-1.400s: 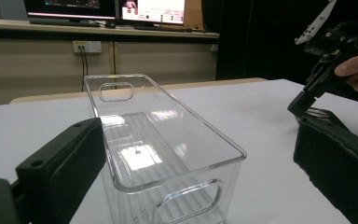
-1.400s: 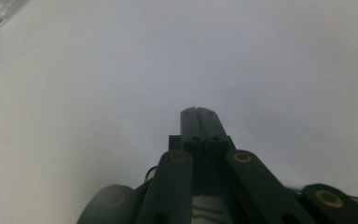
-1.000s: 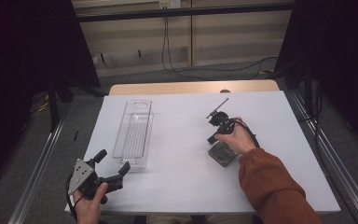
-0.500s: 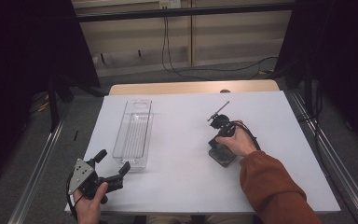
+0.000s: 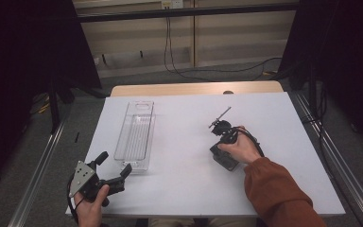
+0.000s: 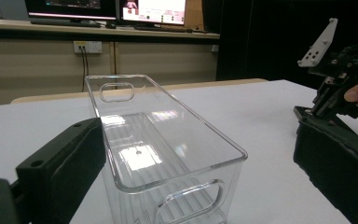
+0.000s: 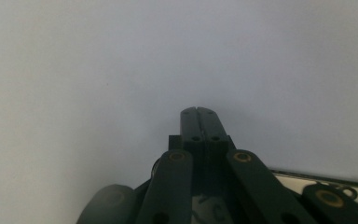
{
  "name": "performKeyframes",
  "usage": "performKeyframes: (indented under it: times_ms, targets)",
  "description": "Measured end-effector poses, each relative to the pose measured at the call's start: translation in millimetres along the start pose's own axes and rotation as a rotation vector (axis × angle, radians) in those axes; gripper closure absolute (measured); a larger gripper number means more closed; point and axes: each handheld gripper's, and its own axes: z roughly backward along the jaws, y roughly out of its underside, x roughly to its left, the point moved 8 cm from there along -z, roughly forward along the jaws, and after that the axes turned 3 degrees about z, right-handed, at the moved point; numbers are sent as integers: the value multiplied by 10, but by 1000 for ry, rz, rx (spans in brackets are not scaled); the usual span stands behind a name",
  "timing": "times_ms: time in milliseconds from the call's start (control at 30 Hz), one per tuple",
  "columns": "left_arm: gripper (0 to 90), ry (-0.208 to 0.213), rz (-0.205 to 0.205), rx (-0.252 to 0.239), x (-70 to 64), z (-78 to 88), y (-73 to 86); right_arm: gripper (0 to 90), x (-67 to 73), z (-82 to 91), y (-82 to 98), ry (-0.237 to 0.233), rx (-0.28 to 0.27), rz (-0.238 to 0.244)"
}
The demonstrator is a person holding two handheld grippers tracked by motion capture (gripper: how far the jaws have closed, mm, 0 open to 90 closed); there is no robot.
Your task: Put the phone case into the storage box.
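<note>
A clear plastic bin (image 5: 134,135) lies lengthwise on the white table (image 5: 184,189), left of centre, with nothing in it. My left gripper (image 5: 116,163) rests at the table's near left corner, held in a hand, open. In the left gripper view the near end of the bin (image 6: 168,158) sits between the spread jaws of the left gripper (image 6: 191,154), untouched. A hand in an orange sleeve (image 5: 283,194) holds my right gripper (image 5: 223,158) right of centre, tilted down at the table. In its own view the right gripper (image 7: 198,112) is shut on nothing, over bare white surface.
The table's wooden far edge (image 5: 194,88) borders a floor with cables. Metal rails (image 5: 38,165) run along both sides. Monitors (image 6: 121,9) stand on a far counter. The other gripper (image 6: 340,79) is at the right of the left gripper view.
The right gripper has tilted slightly in the hand. The left gripper and the bin have not moved.
</note>
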Motion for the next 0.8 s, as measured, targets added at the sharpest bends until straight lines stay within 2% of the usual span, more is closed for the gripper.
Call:
performKeyframes:
  times_ms: [100,133,200,233,300,400,433,467,500,533,700,800]
  targets:
    - [24,7,1,-3,-10,1,-3,900,8,10,36,-4,-12,-1]
    - [24,9,2,-3,-12,1,-3,900,21,17,47,-9,-20,-22]
    - [24,8,0,-3,-11,1,-2,900,12,30,86,-19,-23,-15]
    - [24,9,0,-3,-12,1,-2,900,22,31,91,-24,-37,-34]
    - [24,9,1,-2,-13,1,-1,900,18,42,125,-22,-42,-19]
    - [24,8,5,-3,-13,-1,-1,900,36,64,167,-16,-28,-17]
    - [24,9,4,-3,-13,-1,-2,900,40,62,168,-19,-42,-17]
    - [24,8,3,-4,-12,-1,-2,900,48,74,193,-20,-31,-28]
    - [24,8,3,-5,-12,1,-4,900,39,76,202,-19,-42,-17]
    - [24,6,4,-7,-13,1,-6,900,54,86,226,-22,-42,-31]
    - [24,-6,6,-5,2,7,-4,900,67,119,309,-19,-49,-39]
    - [24,7,0,-4,-15,2,-2,900,63,147,368,-16,-48,-35]
